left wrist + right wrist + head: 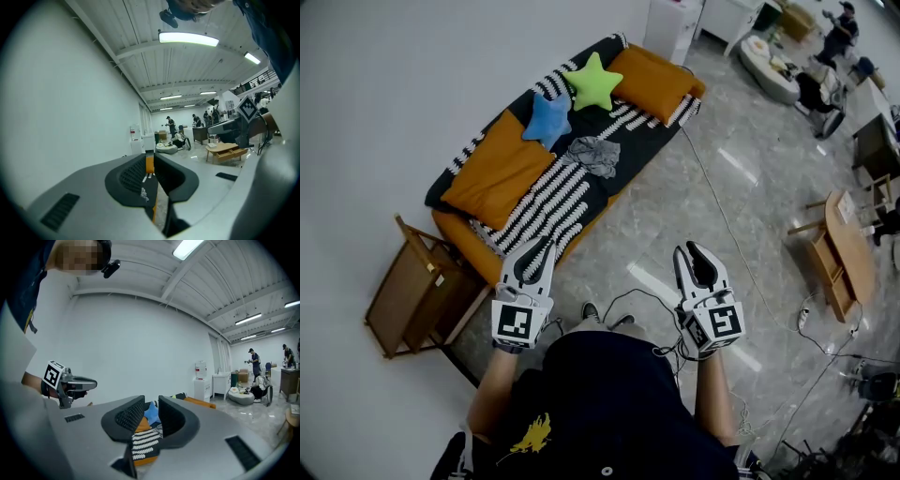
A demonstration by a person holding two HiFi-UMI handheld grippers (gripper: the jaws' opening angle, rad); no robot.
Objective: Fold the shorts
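- We stand on the floor, well apart from the sofa [455,232], and aim both tools at it. Folding has not begun, in our judgement.
- The grey shorts [594,156] lie crumpled on the sofa's striped cover [558,202], near a blue star cushion [548,119], untouched.
- The left gripper [542,249] and right gripper [690,251] each show jaws a narrow slit apart, pinching nothing, likely readied for a grasp.

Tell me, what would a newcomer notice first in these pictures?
The green star pillow and the blue star pillow stand out on the sofa at upper centre, with the crumpled grey shorts below them. Near the bottom, the left claw and the right claw hang empty, slightly open.
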